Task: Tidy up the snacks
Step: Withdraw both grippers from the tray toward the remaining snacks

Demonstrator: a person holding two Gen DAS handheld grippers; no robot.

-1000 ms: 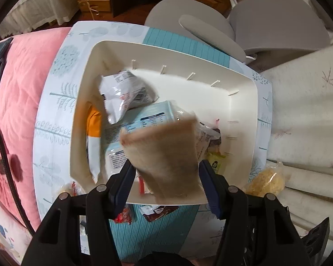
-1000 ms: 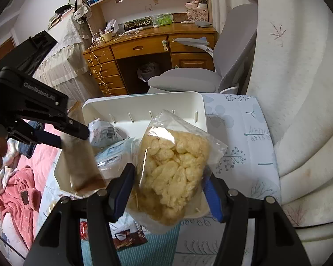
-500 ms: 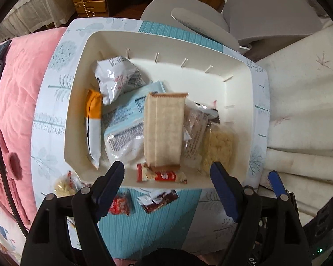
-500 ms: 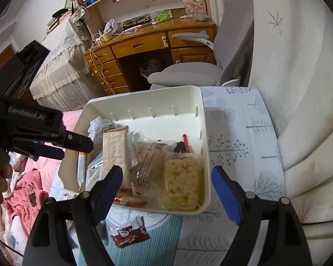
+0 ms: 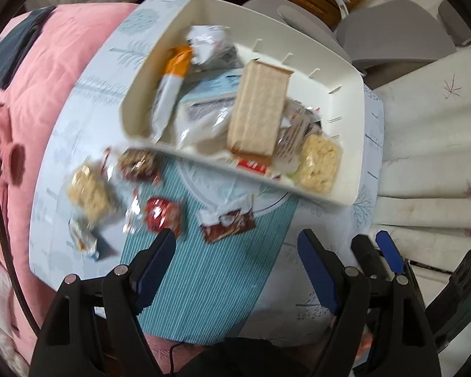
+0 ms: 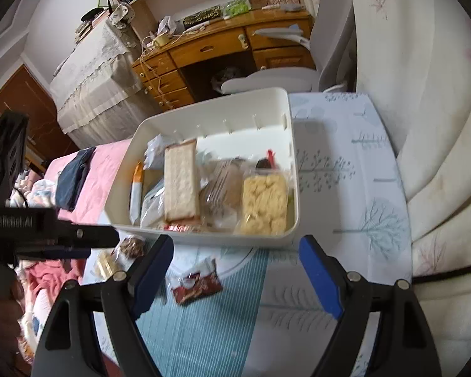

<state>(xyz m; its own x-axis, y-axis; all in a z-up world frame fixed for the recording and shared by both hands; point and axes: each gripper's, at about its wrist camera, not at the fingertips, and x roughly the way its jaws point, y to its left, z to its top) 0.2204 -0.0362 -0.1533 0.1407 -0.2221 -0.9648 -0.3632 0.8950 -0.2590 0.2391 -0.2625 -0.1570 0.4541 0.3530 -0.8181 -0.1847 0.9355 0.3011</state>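
Note:
A white bin [image 5: 345, 132] [image 6: 204, 119] on the small table holds several snack packs, among them a tall beige cracker pack [image 5: 257, 106] [image 6: 180, 179] and a yellow puffed-snack bag [image 5: 318, 161] [image 6: 263, 202]. On the tablecloth in front of the bin lie a brown packet [image 5: 227, 224] [image 6: 196, 281], a red packet [image 5: 160, 213], a dark round snack [image 5: 138, 163] and a pale puffed-snack bag [image 5: 89, 193]. My left gripper [image 5: 235, 242] is open and empty above the brown packet. My right gripper [image 6: 235, 248] is open and empty before the bin's near wall.
The table has a tree-print cloth with a teal striped panel [image 5: 204, 270]. A pink bedspread [image 5: 31, 94] lies to the left, a grey chair [image 6: 298, 72] and a wooden desk [image 6: 219, 47] behind, white bedding [image 6: 439, 125] to the right.
Both grippers let go of their packs, which now lie in the bin, and opened wide. The left gripper pulled back and leftward over the loose snacks; the right one drew back a little.

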